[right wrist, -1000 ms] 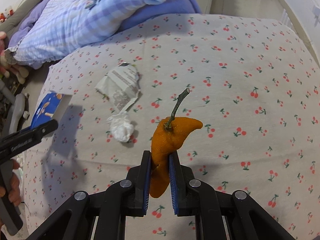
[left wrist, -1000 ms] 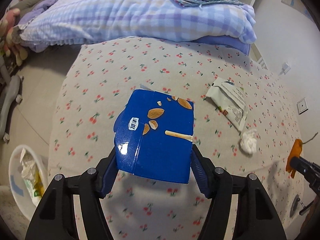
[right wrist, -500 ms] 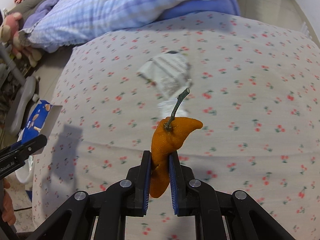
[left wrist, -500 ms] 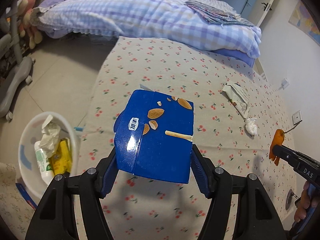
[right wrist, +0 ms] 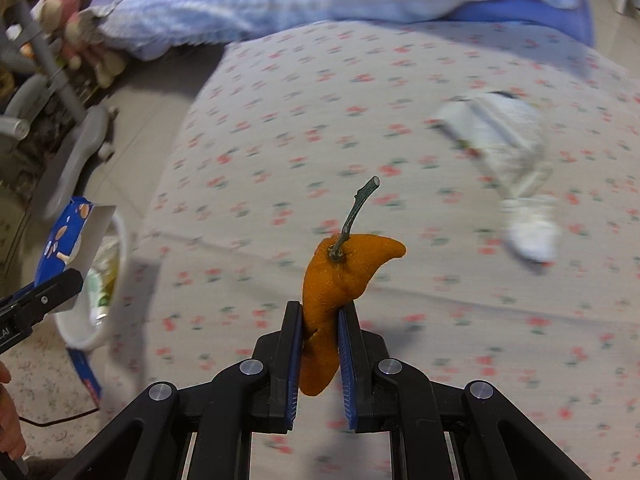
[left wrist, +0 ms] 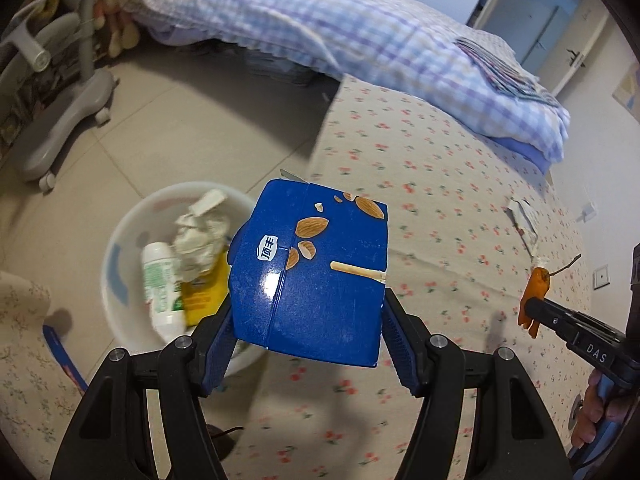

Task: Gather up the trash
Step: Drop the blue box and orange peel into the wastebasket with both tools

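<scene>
Both views have swung off the middle of the bed toward its edge, so the white waste bin (left wrist: 120, 240) on the floor, earlier only a sliver at the frame's margin, now sits just beyond the load. That load is a blue almond-snack carton (left wrist: 312, 276), clamped across its width by the left hand-held gripper (left wrist: 308, 336) and hanging partly over the bin's rim. Clamped tight in the right hand-held gripper (right wrist: 319, 340) is a piece of orange peel with a stem (right wrist: 340, 276), above the cherry-print bedsheet (right wrist: 280, 120) and well short of the bin.

Already in the bin are a crumpled paper (left wrist: 200, 232), a white-and-green bottle (left wrist: 160, 280) and something yellow, perhaps a wrapper. Neither held piece has been dropped yet. A crumpled white wrapper (right wrist: 496, 128) and a wad of tissue (right wrist: 532, 236) lie on the sheet, blurred, so at least two pick-ups appear to remain after these two drops.
</scene>
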The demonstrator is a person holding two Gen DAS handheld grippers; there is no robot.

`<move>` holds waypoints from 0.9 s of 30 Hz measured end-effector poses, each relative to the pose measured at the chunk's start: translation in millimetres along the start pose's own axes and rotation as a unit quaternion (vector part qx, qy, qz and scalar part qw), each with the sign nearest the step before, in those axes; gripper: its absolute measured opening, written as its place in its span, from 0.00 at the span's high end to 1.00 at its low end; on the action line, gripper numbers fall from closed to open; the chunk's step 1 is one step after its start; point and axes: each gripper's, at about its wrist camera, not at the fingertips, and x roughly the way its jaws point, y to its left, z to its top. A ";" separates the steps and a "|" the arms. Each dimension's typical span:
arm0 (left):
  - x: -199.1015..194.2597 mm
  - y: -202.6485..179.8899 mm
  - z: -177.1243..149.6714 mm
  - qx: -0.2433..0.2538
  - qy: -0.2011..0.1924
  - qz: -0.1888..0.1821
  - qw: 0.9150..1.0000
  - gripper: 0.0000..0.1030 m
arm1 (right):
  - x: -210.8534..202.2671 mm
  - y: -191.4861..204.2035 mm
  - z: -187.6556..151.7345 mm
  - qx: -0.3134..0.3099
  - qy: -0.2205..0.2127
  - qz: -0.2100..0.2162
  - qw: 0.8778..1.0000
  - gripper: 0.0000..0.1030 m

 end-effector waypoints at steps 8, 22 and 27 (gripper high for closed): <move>-1.1 63.4 -1.5 -0.036 0.006 0.021 0.999 0.33 | 33.9 60.8 3.6 -0.034 0.023 0.025 0.999 0.85; 1.7 109.3 -9.6 -0.067 0.028 0.058 0.996 0.08 | 68.2 127.4 7.9 -0.068 0.039 0.052 0.996 0.85; -6.9 117.9 -14.2 -0.068 0.016 0.069 0.995 0.08 | 80.3 149.5 9.4 -0.076 0.044 0.069 0.994 0.85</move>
